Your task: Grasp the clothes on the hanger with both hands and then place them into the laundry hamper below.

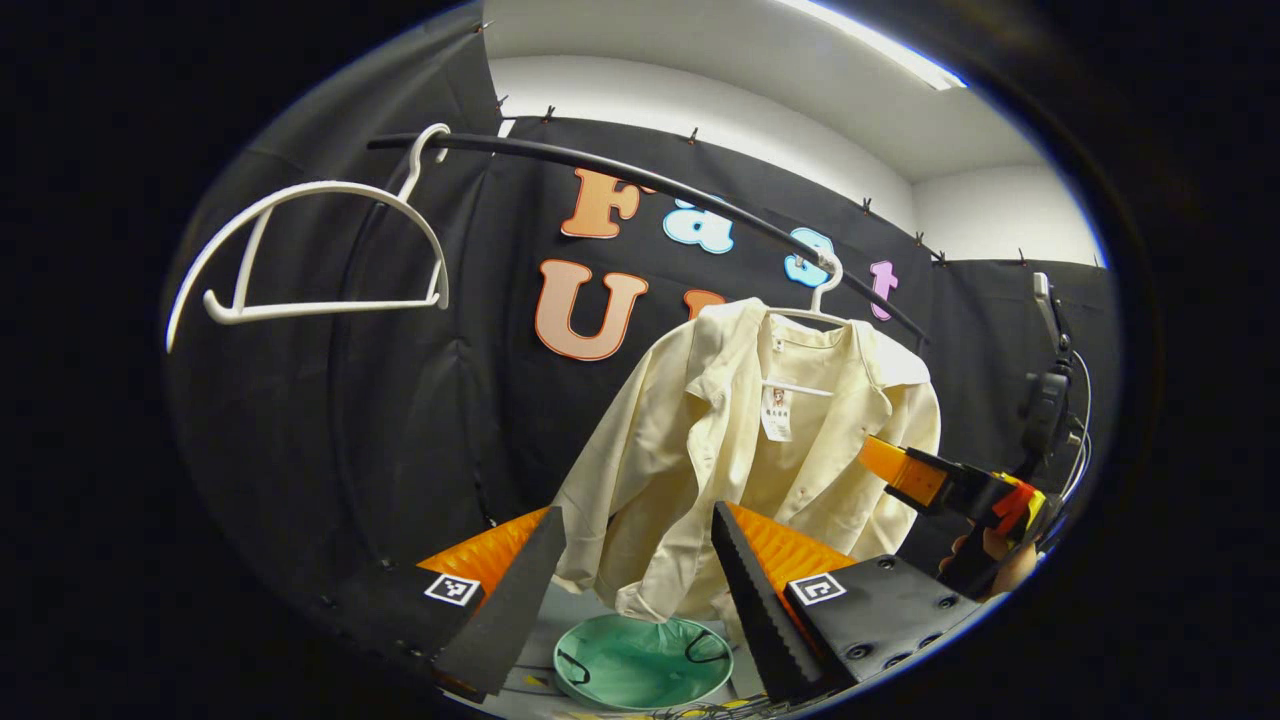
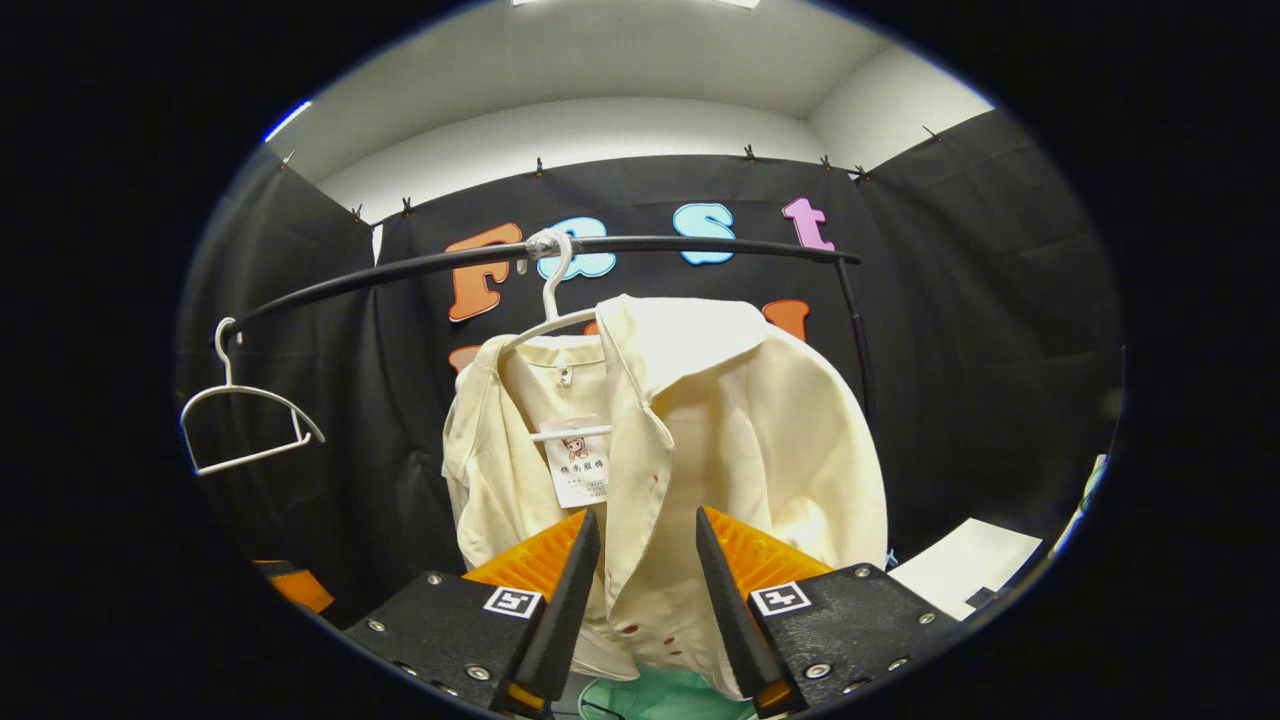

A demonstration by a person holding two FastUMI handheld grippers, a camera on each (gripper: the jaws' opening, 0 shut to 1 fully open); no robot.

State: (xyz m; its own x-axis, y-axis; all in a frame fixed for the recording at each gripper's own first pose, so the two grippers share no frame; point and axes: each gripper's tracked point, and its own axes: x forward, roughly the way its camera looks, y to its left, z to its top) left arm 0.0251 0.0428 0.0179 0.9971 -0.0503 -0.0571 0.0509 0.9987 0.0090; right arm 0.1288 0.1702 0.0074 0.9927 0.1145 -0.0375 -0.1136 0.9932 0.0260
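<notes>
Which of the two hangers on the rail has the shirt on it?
The white hanger under the cream shirt holds it; the other hanger, farther along the rail, hangs bare.

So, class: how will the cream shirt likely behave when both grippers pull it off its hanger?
The shirt probably goes floppy: it hangs in soft folds. Likely light, since a thin hanger carries it. It may snag, with its collar draped over the hanger.

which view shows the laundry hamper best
The left gripper view: the green laundry hamper shows its round rim and both handles below the shirt. The right gripper view catches just a green sliver under the shirt hem.
</notes>
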